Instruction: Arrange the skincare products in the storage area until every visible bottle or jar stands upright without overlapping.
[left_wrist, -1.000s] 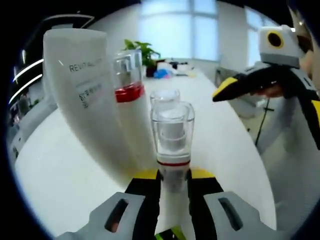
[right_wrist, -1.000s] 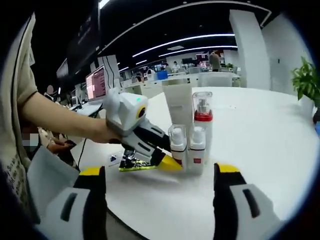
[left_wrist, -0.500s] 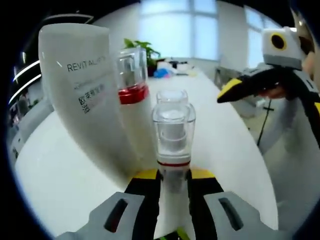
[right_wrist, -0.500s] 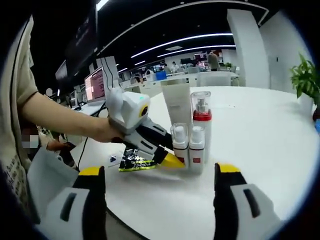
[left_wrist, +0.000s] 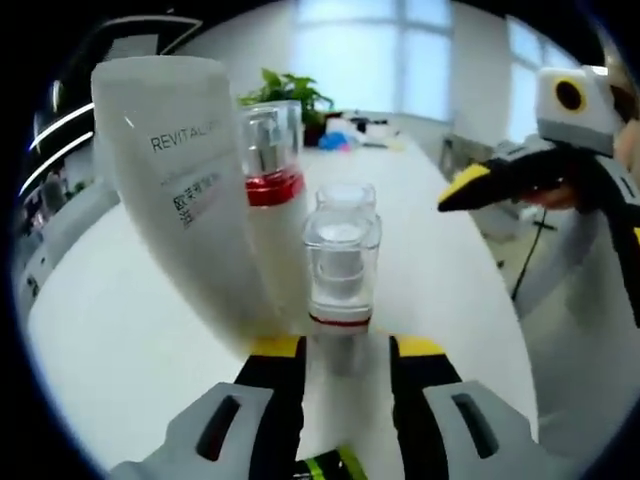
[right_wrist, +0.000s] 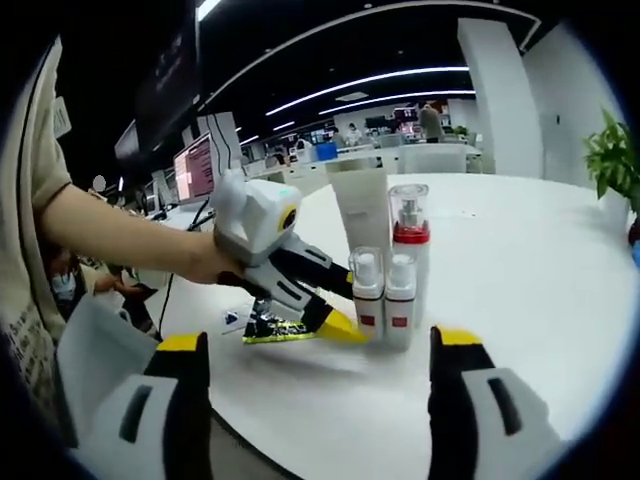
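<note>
Left gripper view: left claw (left_wrist: 343, 365) stood slightly parted around small pump bottle (left_wrist: 340, 290), upright on white desk (left_wrist: 110, 330) beside tall tube (left_wrist: 190, 190), red-banded bottle (left_wrist: 275, 200), right gripper view: right claw (right_wrist: 315, 375) gaped wide, holding nothing, four products clustered upright.

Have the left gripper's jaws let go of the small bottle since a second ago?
Yes. The left gripper has widened: gaps now flank the small pump bottle, which they hugged earlier.

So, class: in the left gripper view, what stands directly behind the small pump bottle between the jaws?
A second small bottle: its clear cap shows above the front bottle, which covers the rest. A tall red-banded bottle and white tube stand alongside.
</note>
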